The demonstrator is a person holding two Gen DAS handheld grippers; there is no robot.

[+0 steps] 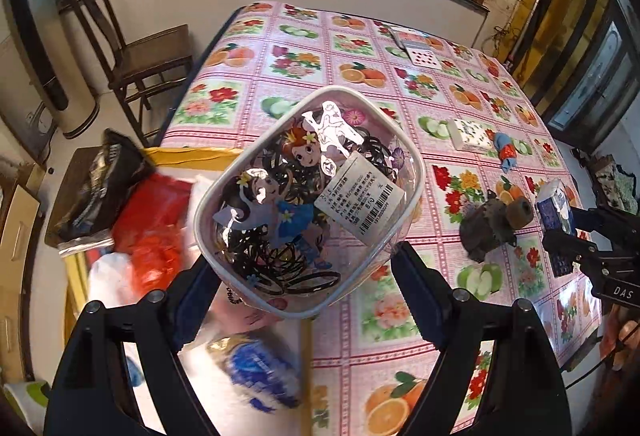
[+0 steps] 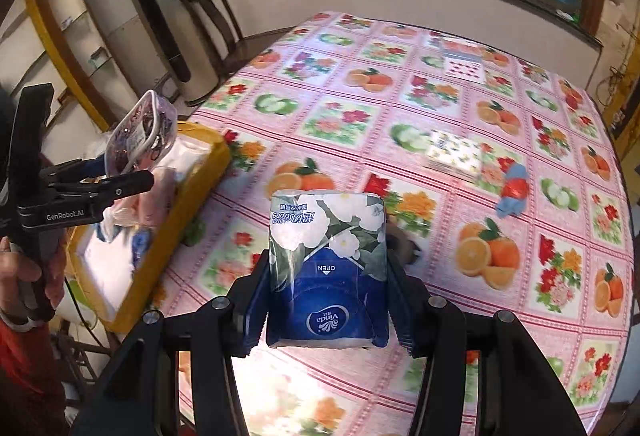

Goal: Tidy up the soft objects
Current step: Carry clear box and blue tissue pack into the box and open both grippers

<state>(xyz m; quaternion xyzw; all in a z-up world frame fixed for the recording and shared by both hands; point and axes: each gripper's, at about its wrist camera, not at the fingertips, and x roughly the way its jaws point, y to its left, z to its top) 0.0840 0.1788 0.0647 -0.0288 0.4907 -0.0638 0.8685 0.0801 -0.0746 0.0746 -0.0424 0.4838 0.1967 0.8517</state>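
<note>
My left gripper (image 1: 308, 278) is shut on a clear zip pouch (image 1: 308, 192) full of black hair ties, printed with cartoon girls and carrying a barcode label. The pouch hangs over the table's left edge, above a yellow-rimmed box (image 1: 192, 154). In the right wrist view the same pouch (image 2: 140, 132) sits in the left gripper (image 2: 132, 174) above the box (image 2: 196, 196). My right gripper (image 2: 328, 312) is shut on a blue and white floral tissue pack (image 2: 328, 260), held above the tablecloth. From the left wrist view that pack (image 1: 554, 208) and the right gripper (image 1: 568, 236) appear at far right.
On the flowered tablecloth (image 2: 460, 108) lie a brown plush toy (image 1: 492, 224), a white tissue pack (image 2: 454, 154), a small blue and red toy (image 2: 514, 192) and playing cards (image 2: 464, 66). The box holds a red bag (image 1: 154, 228) and blurred packs. A wooden chair (image 1: 136, 56) stands left of the table.
</note>
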